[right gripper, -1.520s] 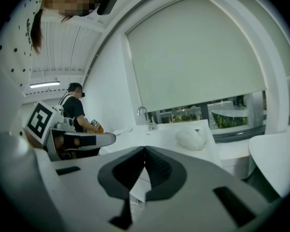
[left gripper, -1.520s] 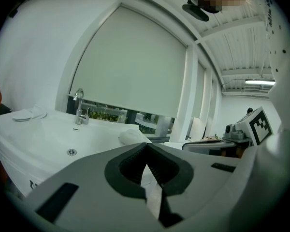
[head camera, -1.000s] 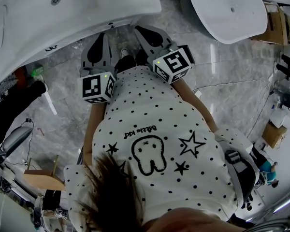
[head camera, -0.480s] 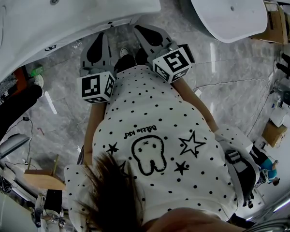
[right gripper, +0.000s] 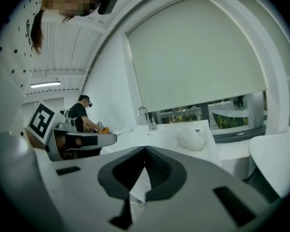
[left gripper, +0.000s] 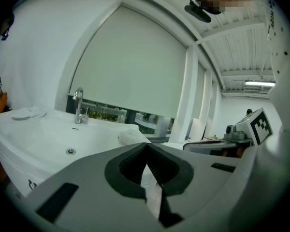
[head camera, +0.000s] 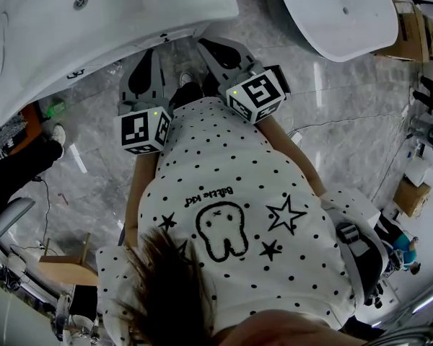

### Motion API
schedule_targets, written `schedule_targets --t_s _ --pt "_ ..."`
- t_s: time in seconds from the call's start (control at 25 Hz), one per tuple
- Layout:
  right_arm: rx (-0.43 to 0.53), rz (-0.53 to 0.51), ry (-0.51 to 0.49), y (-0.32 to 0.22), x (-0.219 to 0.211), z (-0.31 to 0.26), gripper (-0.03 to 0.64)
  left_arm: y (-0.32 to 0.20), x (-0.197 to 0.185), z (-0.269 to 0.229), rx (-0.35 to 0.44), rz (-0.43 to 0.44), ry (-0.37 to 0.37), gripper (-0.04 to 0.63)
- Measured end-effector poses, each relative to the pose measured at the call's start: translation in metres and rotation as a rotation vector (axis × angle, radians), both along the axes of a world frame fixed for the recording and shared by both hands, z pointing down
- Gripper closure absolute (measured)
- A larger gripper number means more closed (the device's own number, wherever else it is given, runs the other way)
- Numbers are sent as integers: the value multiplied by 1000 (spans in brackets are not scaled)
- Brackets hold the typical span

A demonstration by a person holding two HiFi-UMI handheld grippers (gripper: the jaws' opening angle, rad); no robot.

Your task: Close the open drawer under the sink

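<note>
The white sink point(head camera: 94, 20) fills the upper left of the head view, and its counter hides whatever lies under it; no drawer shows in any view. My left gripper point(head camera: 149, 55) is held at chest height, pointing at the sink's front edge, jaws shut with nothing between them. Beside it, my right gripper point(head camera: 208, 47) points the same way, also shut and empty. In the left gripper view the shut tips point(left gripper: 146, 146) sit before the basin point(left gripper: 43, 134) and faucet point(left gripper: 78, 105). The right gripper view shows its shut tips point(right gripper: 145, 151) below the faucet point(right gripper: 146, 116).
A white crumpled lump point(right gripper: 191, 139) lies on the counter by the basin. A second white basin point(head camera: 339, 13) stands at the upper right over the grey marble floor point(head camera: 346, 135). A bystander's dark leg point(head camera: 18, 171) is at the left; cardboard boxes point(head camera: 411, 197) and cables sit at the right.
Both grippers have stayed where they were, still shut. At the left edge the bystander's dark leg and shoe have shifted.
</note>
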State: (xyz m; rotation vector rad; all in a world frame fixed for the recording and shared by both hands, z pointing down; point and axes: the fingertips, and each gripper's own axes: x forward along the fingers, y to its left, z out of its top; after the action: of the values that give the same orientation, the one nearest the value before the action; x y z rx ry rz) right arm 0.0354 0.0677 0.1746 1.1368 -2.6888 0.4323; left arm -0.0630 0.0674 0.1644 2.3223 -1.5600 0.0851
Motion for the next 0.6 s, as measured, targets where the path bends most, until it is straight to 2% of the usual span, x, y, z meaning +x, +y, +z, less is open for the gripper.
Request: schedule_targets --t_s 0.6 --pt "-1 -13 4 2 -2 1 603 2 0 1 -1 -3 6 591"
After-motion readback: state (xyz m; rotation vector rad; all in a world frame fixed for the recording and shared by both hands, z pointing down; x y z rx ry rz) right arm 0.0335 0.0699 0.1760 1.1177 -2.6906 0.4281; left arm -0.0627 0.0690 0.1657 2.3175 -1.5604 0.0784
